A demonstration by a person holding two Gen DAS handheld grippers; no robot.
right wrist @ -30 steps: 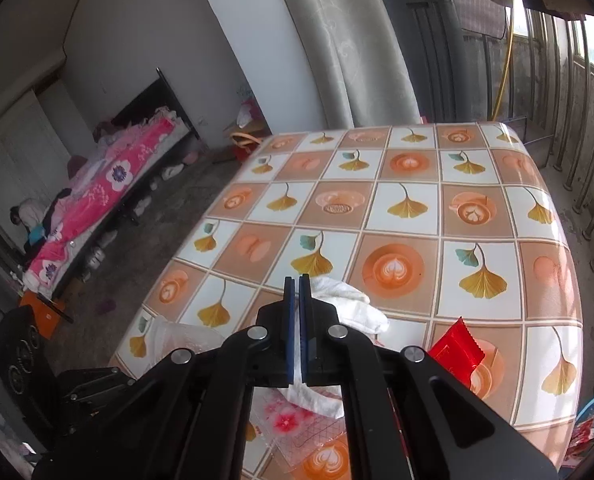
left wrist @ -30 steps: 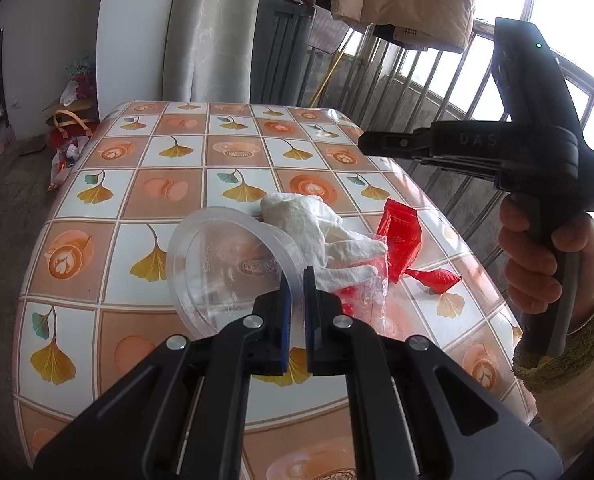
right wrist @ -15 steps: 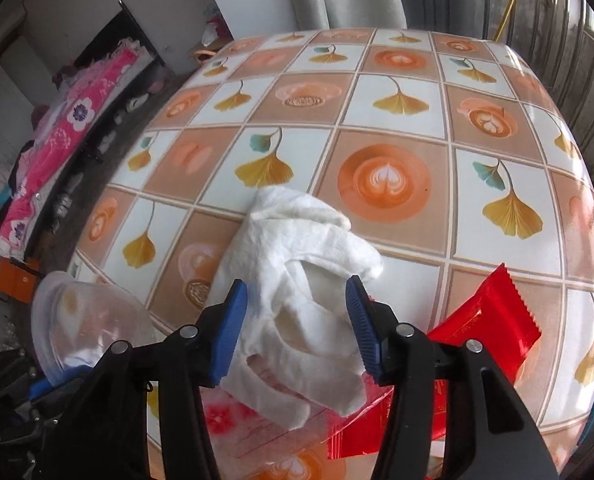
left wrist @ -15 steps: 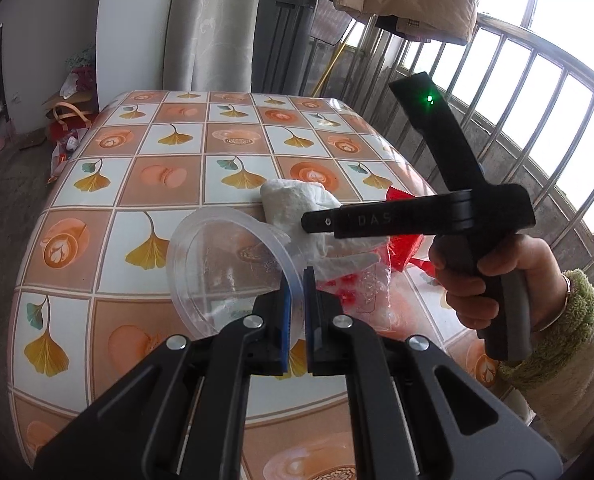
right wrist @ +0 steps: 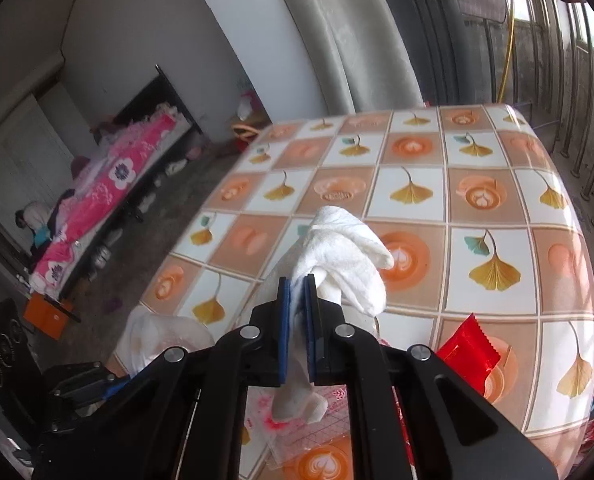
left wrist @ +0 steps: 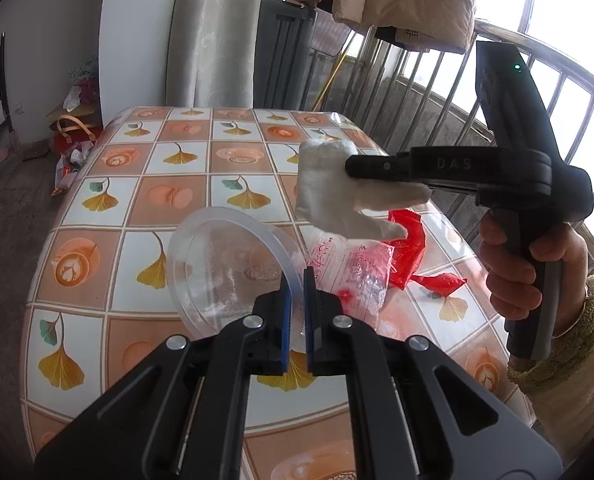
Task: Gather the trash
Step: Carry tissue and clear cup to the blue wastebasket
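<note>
While right claw (right wrist: 296, 292) pinches it, white glove (right wrist: 347, 252) seemingly points tableward.

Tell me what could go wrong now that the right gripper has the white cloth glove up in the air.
1. The right gripper pinches only a fold of the white cloth glove; its dangling fingers could slip free.
2. The left gripper grips the clear round plastic container by its thin rim, so it could tip or pop out.
3. The red foil wrapper and the clear printed plastic bag remain loose on the table.
</note>
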